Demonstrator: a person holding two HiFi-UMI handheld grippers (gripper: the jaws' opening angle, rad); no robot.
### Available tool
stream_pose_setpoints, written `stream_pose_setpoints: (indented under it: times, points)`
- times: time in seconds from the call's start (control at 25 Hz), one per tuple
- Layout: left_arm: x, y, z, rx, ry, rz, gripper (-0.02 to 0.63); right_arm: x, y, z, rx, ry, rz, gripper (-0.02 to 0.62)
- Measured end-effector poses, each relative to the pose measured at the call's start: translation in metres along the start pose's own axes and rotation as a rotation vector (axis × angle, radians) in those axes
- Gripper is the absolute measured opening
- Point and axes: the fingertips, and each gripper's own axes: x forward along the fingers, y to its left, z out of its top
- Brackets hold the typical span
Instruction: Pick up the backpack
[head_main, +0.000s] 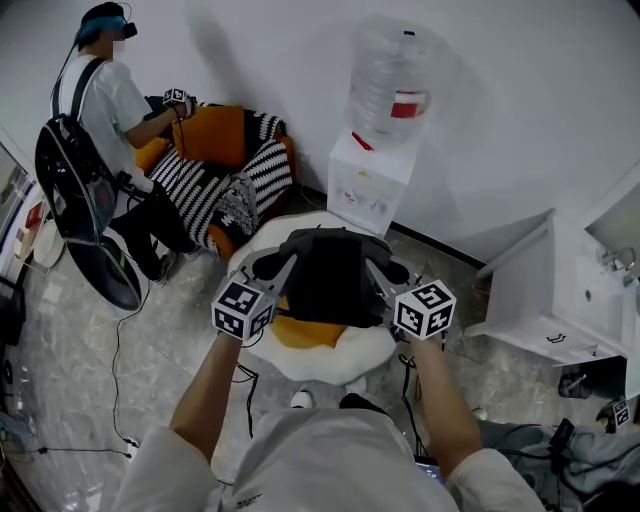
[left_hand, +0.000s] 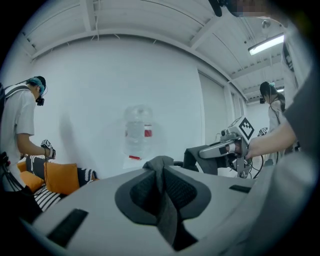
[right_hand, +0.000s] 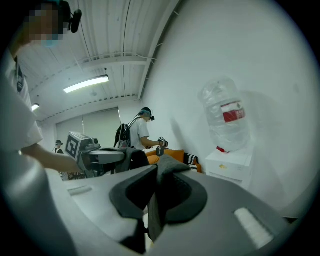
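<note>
Floor (head_main: 150, 330): grey marble tile. Plain white wall (head_main: 520, 100) from 11 to 2 o'clock.
Left to right in the head view:
- 10 o'clock: second person (head_main: 100, 100) standing at an armchair (head_main: 250, 150) with an orange cushion (head_main: 212, 135) and a striped blanket (head_main: 200, 190).
- 8 o'clock: bare tile with one thin cable (head_main: 118, 350) running across it. This is the widest open patch.
- Centre: left claw (head_main: 283, 268), jaws nearly together, clamped on a dark strap of the backpack (head_main: 330, 275).
- The black backpack hangs between both claws over a white-and-yellow egg-shaped cushion (head_main: 330, 350). I can't tell from above whether its bottom is clear of the cushion.
- 12 to 1 o'clock: white water dispenser (head_main: 372, 182) against the wall, with a clear bottle (head_main: 392, 75) on top, just behind the backpack.
- Right claw (head_main: 372, 268): jaws nearly together, pinching the other strap.
- 3 o'clock: white cabinet (head_main: 545, 290), its corner edge near the right claw. Tight side.
- 4 to 5 o'clock: cables and gear on the floor.
</note>
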Motion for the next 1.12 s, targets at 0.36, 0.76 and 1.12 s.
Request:
stream_pose_setpoints:
  times: [0.36, 0.76, 1.12]
  points:
    - [-0.003, 0.004, 0.054, 0.032, -0.1, 0.001, 0.031, -0.004, 0.002, 0.054, -0.046, -0.053, 0.017, 0.035]
    - [-0.003, 0.01, 0.101, 0.079, -0.179, 0.005, 0.031, -0.008, 0.006, 0.103, -0.106, -0.104, 0.042, 0.037]
    - [-0.003, 0.01, 0.135, 0.122, -0.237, 0.001, 0.031, -0.015, 0.007, 0.139, -0.133, -0.156, 0.051, 0.04]
